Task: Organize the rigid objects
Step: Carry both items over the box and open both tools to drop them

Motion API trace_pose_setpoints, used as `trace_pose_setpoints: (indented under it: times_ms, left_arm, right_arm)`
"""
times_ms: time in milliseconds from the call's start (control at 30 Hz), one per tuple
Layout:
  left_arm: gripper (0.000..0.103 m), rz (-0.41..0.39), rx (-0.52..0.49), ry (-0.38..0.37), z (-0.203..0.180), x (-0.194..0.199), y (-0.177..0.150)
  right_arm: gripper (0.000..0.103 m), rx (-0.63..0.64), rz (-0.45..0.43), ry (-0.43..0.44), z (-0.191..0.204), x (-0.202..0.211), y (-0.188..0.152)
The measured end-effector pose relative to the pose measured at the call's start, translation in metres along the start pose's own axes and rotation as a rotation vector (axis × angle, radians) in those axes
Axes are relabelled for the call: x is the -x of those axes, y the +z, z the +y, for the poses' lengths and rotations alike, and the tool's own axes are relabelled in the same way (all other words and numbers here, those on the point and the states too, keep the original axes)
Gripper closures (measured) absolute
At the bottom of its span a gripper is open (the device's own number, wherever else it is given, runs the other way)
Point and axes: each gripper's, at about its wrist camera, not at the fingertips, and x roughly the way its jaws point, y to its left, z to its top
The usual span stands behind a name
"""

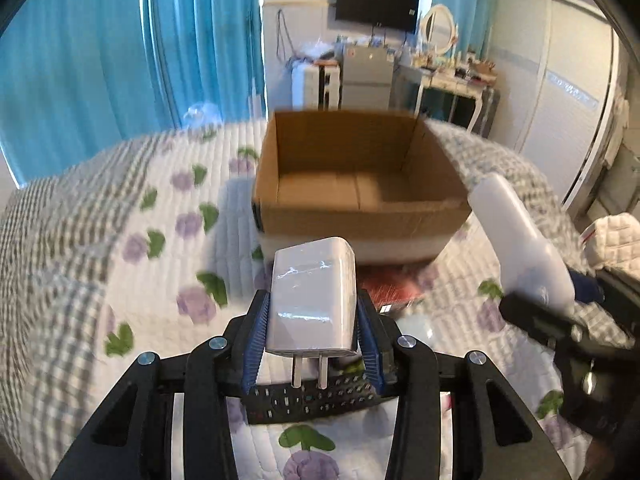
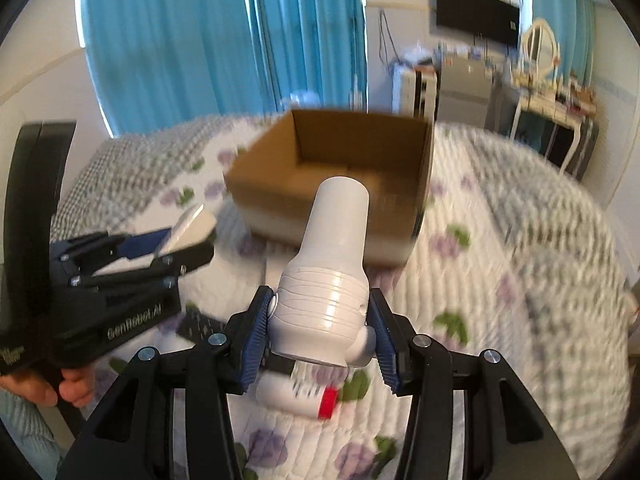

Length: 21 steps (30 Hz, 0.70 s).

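Observation:
My left gripper (image 1: 314, 308) is shut on a white plug adapter (image 1: 312, 296), its two prongs pointing back toward the camera, held above the bed. My right gripper (image 2: 322, 312) is shut on a white plastic bottle (image 2: 328, 272), neck pointing forward. An open, empty cardboard box (image 1: 360, 216) stands on the bed ahead of both grippers; the same box (image 2: 280, 196) appears in the right wrist view. In the left wrist view the bottle (image 1: 520, 240) and right gripper show at the right. The left gripper (image 2: 160, 256) shows at the left in the right wrist view.
A black remote control (image 1: 312, 400) lies on the floral quilt (image 1: 120, 240) under the left gripper. A red item (image 1: 394, 288) lies near the box. A small white bottle with a red cap (image 2: 298, 398) lies below the right gripper. Blue curtains and furniture stand behind.

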Motion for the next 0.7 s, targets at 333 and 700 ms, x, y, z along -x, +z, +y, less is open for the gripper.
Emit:
trace_pose_setpoints:
  times_ms: [333,700]
  left_arm:
    - [0.061,-0.127,-0.020,0.013,0.008,0.023,0.083]
    - [0.061,-0.005,-0.031,0.028,0.006,-0.104,0.134]
  right_arm:
    - [0.056,0.055,-0.129,0.000,-0.012,0.021,0.098]
    - [0.056,0.055,-0.106,-0.028,-0.040,-0.059,0.150]
